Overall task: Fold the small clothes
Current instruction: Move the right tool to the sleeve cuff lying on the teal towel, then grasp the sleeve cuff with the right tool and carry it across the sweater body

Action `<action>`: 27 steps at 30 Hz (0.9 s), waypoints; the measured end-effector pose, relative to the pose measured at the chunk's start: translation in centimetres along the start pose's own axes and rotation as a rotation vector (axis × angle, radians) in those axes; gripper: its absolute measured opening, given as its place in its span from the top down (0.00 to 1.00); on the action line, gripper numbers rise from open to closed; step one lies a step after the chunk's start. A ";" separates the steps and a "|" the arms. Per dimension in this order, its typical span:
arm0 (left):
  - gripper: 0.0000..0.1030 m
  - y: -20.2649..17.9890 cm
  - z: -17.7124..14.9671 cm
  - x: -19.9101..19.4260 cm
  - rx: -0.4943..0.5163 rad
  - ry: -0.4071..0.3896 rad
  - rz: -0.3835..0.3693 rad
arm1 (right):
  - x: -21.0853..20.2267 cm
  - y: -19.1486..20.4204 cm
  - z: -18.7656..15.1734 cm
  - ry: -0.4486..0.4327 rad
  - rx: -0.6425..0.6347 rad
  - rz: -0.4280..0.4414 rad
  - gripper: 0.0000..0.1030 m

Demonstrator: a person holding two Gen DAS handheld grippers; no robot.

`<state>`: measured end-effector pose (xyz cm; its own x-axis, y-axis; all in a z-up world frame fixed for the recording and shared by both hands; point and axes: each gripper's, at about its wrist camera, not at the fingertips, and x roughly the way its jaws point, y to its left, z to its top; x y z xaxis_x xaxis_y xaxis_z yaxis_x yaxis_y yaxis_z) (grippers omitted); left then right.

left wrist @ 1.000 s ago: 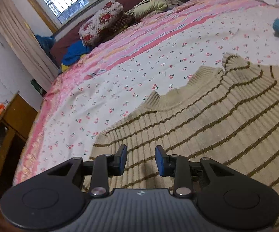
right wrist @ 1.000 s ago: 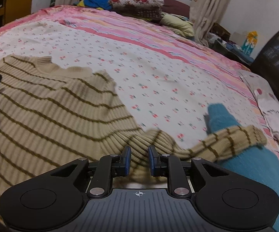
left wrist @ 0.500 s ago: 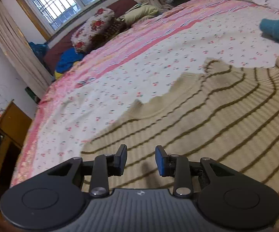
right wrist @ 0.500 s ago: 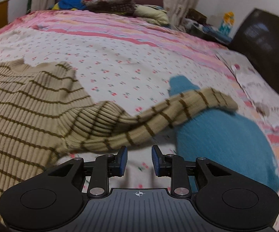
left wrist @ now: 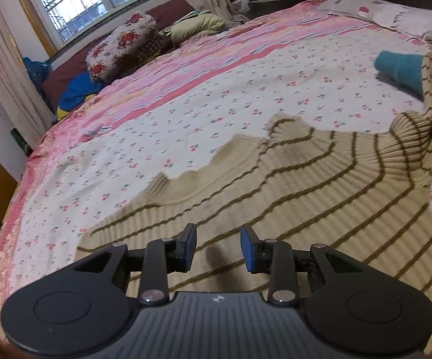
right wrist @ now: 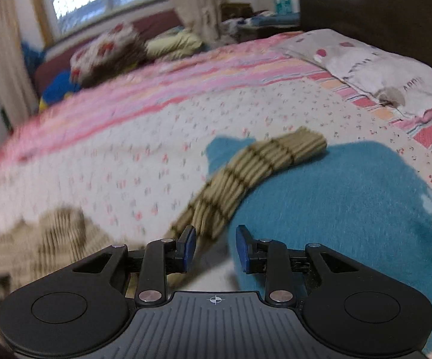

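Right gripper (right wrist: 215, 245) jaws wider, off the sweater (right wrist: 240, 176) sleeve.

**Blurred, cropped, covered**

Motion-smeared across the whole right wrist view: striped sweater (right wrist: 45, 236) at 8 o'clock, stripes unreadable. Cut off by the frame at 4 o'clock in the left wrist view. Partly covered by the sleeve (right wrist: 246, 173): teal garment (right wrist: 350, 203), cropped at 3 o'clock.

Both claws empty, fingers spread

The left claw (left wrist: 217, 249) points forward and level, jaws parted (blue pads facing each other); the right claw (right wrist: 215, 249) is likewise parted, gripping nothing between its fingers.
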<state>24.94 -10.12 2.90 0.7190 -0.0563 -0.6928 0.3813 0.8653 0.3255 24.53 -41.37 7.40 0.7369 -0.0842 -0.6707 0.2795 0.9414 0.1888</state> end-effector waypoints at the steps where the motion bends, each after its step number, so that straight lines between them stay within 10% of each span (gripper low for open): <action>1: 0.62 -0.3 0.1 0.1 0.006 0.000 -0.006 | 0.0 0.0 0.4 -0.010 0.003 -0.004 0.67; 16: 0.62 -3.0 0.5 0.8 0.066 0.016 -0.006 | 4.3 0.7 4.1 0.039 -0.011 -0.161 0.66; 27: 0.62 -1.7 -0.6 -0.1 0.019 0.008 -0.024 | 0.7 -0.7 3.9 0.026 -0.001 -0.060 0.96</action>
<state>23.86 -11.30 2.09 0.7048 -0.0731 -0.7057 0.4096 0.8541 0.3206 27.25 -43.37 9.53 0.7027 -0.1323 -0.6991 0.3223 0.9351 0.1470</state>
